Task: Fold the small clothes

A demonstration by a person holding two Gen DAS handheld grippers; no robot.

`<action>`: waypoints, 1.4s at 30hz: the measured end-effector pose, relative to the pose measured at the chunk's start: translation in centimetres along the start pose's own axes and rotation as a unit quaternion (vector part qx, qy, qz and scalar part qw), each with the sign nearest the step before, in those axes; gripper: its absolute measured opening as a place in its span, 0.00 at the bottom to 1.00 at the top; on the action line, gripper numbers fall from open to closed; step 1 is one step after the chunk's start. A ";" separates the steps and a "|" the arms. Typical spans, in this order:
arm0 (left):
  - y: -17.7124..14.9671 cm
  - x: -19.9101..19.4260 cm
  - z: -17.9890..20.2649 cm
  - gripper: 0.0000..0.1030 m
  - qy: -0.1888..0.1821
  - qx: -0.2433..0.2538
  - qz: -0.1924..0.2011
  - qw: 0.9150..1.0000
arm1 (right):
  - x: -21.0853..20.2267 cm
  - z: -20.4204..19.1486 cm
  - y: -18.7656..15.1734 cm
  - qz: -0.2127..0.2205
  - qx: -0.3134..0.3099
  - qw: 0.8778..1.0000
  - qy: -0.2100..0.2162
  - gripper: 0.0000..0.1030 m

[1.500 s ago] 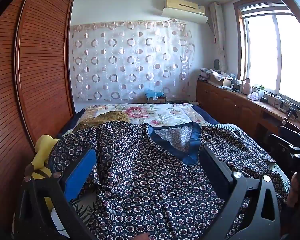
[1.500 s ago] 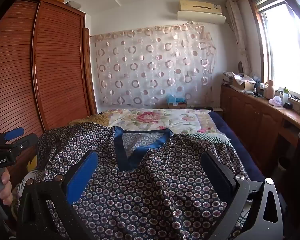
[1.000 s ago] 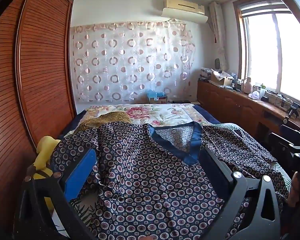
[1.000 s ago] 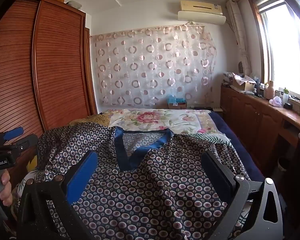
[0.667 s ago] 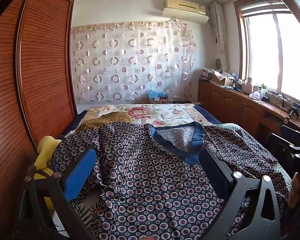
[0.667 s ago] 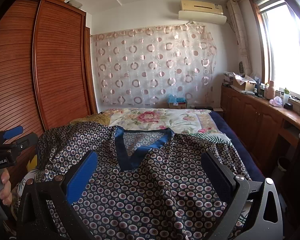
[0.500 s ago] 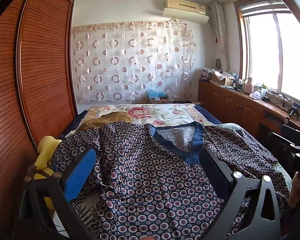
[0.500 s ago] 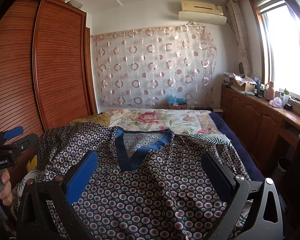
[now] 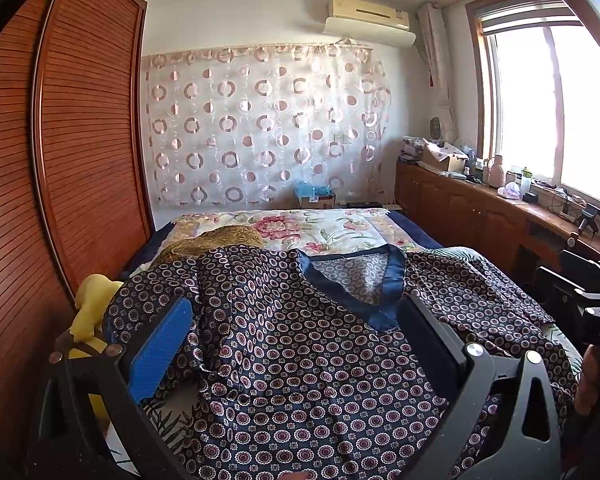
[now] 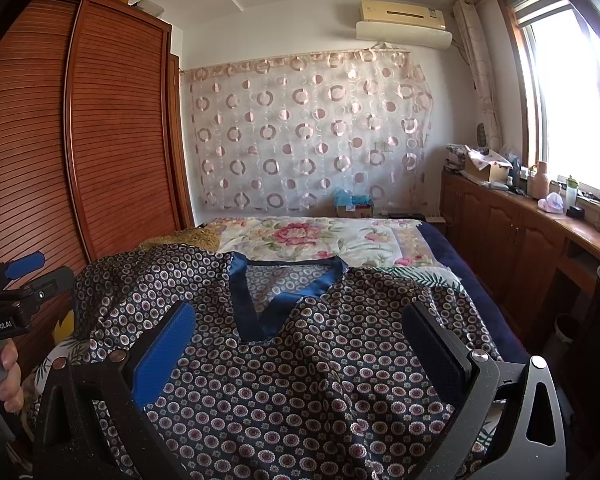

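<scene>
A dark navy top (image 9: 300,352) (image 10: 300,368) printed with small circles lies spread front-up on the bed, its plain blue V-neck collar (image 9: 360,304) (image 10: 256,312) pointing toward me. My left gripper (image 9: 296,320) hovers open above the top's left half, nothing between its fingers. My right gripper (image 10: 300,320) hovers open over the top's right half, also empty. In the right wrist view the left gripper's handle (image 10: 8,320) shows at the left edge, held in a hand. The top's near hem is hidden below both frames.
The bed carries a floral cover (image 9: 300,232) with a golden-brown cushion (image 9: 216,240) at far left. A yellow soft toy (image 9: 90,312) sits by the slatted wardrobe doors (image 9: 60,160). A wooden cabinet run (image 10: 520,240) with clutter lines the right wall under the window.
Both views have barely shifted; the grippers stay open and hovering, and the top lies as before.
</scene>
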State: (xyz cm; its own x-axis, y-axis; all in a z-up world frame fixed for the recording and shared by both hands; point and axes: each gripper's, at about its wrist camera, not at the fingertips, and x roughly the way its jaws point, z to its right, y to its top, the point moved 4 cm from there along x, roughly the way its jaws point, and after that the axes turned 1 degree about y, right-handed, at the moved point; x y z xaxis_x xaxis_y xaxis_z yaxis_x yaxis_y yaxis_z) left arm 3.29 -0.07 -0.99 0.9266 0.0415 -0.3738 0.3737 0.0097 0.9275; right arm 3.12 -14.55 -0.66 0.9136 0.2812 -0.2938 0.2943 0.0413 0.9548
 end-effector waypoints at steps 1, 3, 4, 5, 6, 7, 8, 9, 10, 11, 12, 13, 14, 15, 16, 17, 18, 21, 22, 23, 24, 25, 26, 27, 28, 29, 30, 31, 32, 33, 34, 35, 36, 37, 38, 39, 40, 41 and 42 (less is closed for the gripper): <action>0.0 -0.1 0.1 1.00 0.000 0.001 0.000 1.000 | 0.0 0.0 0.0 0.000 0.000 1.000 0.000 1.00; 0.0 -0.1 0.2 1.00 0.000 0.001 0.000 1.000 | 0.0 0.0 0.0 0.000 0.000 1.000 0.000 1.00; 0.0 -0.1 0.2 1.00 0.000 0.001 0.001 1.000 | 0.0 0.0 0.0 0.000 0.000 1.000 0.000 1.00; 0.0 -0.1 0.2 1.00 0.000 0.001 0.001 1.000 | 0.0 0.0 0.0 0.000 0.000 1.000 0.000 1.00; 0.0 -0.1 0.2 1.00 0.000 0.001 0.002 1.000 | 0.0 0.0 0.0 0.000 0.000 1.000 0.000 1.00; 0.0 -0.1 0.2 1.00 0.000 0.001 0.002 1.000 | 0.0 0.0 0.0 0.000 0.000 1.000 0.000 1.00; 0.1 -0.2 0.3 1.00 0.000 0.001 0.003 1.000 | 0.0 0.1 0.0 0.000 0.000 1.000 0.000 1.00; 0.1 -0.3 0.3 1.00 0.001 0.002 0.003 1.000 | 0.0 0.0 0.0 0.000 0.000 1.000 0.000 1.00; 0.2 -0.3 0.3 1.00 0.001 0.003 0.003 1.000 | 0.0 0.0 0.0 0.000 0.000 1.000 0.000 1.00; 0.1 -0.3 0.3 1.00 0.001 0.003 0.004 1.000 | 0.0 0.0 0.0 0.000 0.000 1.000 0.000 1.00; 0.2 -0.3 0.3 1.00 0.001 0.003 0.004 1.000 | 0.0 0.0 0.0 0.000 0.000 1.000 0.000 1.00; 0.2 -0.3 0.3 1.00 0.002 0.003 0.004 1.000 | 0.0 0.0 0.0 0.000 0.000 1.000 0.000 1.00; 0.2 -0.4 0.3 1.00 0.002 0.004 0.004 1.000 | 0.0 0.0 0.0 0.000 0.000 1.000 0.000 1.00; 0.2 -0.4 0.3 1.00 0.001 0.004 0.004 1.000 | 0.0 0.0 0.0 0.000 0.000 1.000 0.000 1.00; 0.2 -0.4 0.3 1.00 0.001 0.003 0.004 1.000 | 0.0 0.0 0.0 0.000 0.000 1.000 0.000 1.00; 0.2 -0.4 0.4 1.00 0.001 0.003 0.004 1.000 | 0.0 0.0 0.0 0.000 0.000 1.000 0.000 1.00; 0.2 -0.4 0.4 1.00 0.001 0.003 0.004 1.000 | 0.0 0.0 0.0 0.000 0.000 1.000 0.000 1.00; 0.3 -0.4 0.4 1.00 0.001 0.004 0.004 1.000 | 0.0 0.0 0.0 0.000 0.000 1.000 0.000 1.00; 0.2 -0.4 0.4 1.00 0.001 0.003 0.004 1.000 | 0.0 0.0 0.0 0.000 0.000 1.000 -0.001 1.00; 0.3 -0.4 0.4 1.00 0.001 0.004 0.005 1.000 | 0.0 0.0 0.0 0.000 0.000 1.000 -0.001 1.00; 0.3 -0.4 0.3 1.00 0.001 0.004 0.005 1.000 | 0.0 0.0 0.0 0.000 0.000 1.000 -0.001 1.00; 0.3 -0.5 0.3 1.00 0.001 0.004 0.006 1.000 | 0.0 0.0 0.0 0.000 0.000 1.000 -0.001 1.00; 0.3 -0.6 0.4 1.00 0.001 0.004 0.006 1.000 | -0.1 0.0 0.0 0.000 0.000 1.000 -0.001 1.00; 0.3 -0.7 0.4 1.00 0.000 0.004 0.007 1.000 | -0.1 0.0 0.0 0.001 0.000 1.000 -0.001 1.00; 0.3 -0.8 0.4 1.00 0.000 0.005 0.008 1.000 | -0.1 0.0 0.0 0.001 0.001 1.000 0.000 1.00; 0.3 -0.9 0.4 1.00 0.000 0.005 0.009 1.000 | -0.1 0.0 0.0 0.002 0.000 1.000 0.000 1.00; 0.4 -0.9 0.4 1.00 0.000 0.006 0.009 1.000 | -0.1 0.0 0.0 0.002 0.001 1.000 0.000 1.00; 0.3 -0.9 0.5 1.00 0.000 0.006 0.009 1.000 | -0.2 0.0 -0.1 0.001 0.001 1.000 0.000 1.00; 0.3 -0.9 0.5 1.00 -0.001 0.006 0.009 1.000 | -0.2 0.0 -0.1 0.001 0.001 1.000 0.000 1.00; 0.4 -1.0 0.5 1.00 -0.001 0.006 0.009 1.000 | -0.1 0.0 0.0 0.001 0.001 1.000 0.000 1.00; 0.4 -1.0 0.5 1.00 -0.001 0.006 0.009 1.000 | -0.1 0.0 0.0 0.001 0.001 1.000 0.000 1.00; 0.4 -1.0 0.5 1.00 -0.001 0.006 0.009 1.000 | -0.1 0.0 0.0 0.001 0.001 1.000 -0.001 1.00; 0.4 -1.0 0.5 1.00 -0.001 0.006 0.009 1.000 | -0.1 0.0 0.0 0.001 0.001 1.000 0.000 1.00; 0.4 -1.0 0.5 1.00 -0.001 0.006 0.009 1.000 | -0.1 0.0 0.0 0.001 0.001 1.000 -0.001 1.00; 0.4 -1.0 0.5 1.00 -0.001 0.006 0.009 1.000 | -0.1 -0.1 0.0 0.001 0.001 1.000 -0.001 1.00; 0.4 -1.0 0.5 1.00 -0.001 0.006 0.009 1.000 | -0.1 -0.1 0.0 0.001 0.000 1.000 -0.001 1.00; 0.5 -1.0 0.5 1.00 -0.001 0.007 0.009 1.000 | -0.1 -0.2 0.1 0.001 0.000 1.000 -0.001 1.00; 0.4 -1.0 0.5 1.00 -0.001 0.006 0.009 1.000 | -0.1 -0.2 0.1 0.001 0.000 1.000 -0.001 1.00; 0.5 -1.0 0.5 1.00 -0.002 0.006 0.009 1.000 | -0.1 -0.2 0.1 0.001 0.000 1.000 -0.001 1.00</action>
State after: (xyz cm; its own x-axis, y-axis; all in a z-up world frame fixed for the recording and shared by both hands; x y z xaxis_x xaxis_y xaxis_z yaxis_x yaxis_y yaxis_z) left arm 2.55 -0.61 -0.20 0.9335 0.0380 -0.3566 0.3570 -0.0032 0.9341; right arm 2.97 -14.39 -0.57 0.9149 0.2794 -0.2915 0.2922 0.0401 0.9555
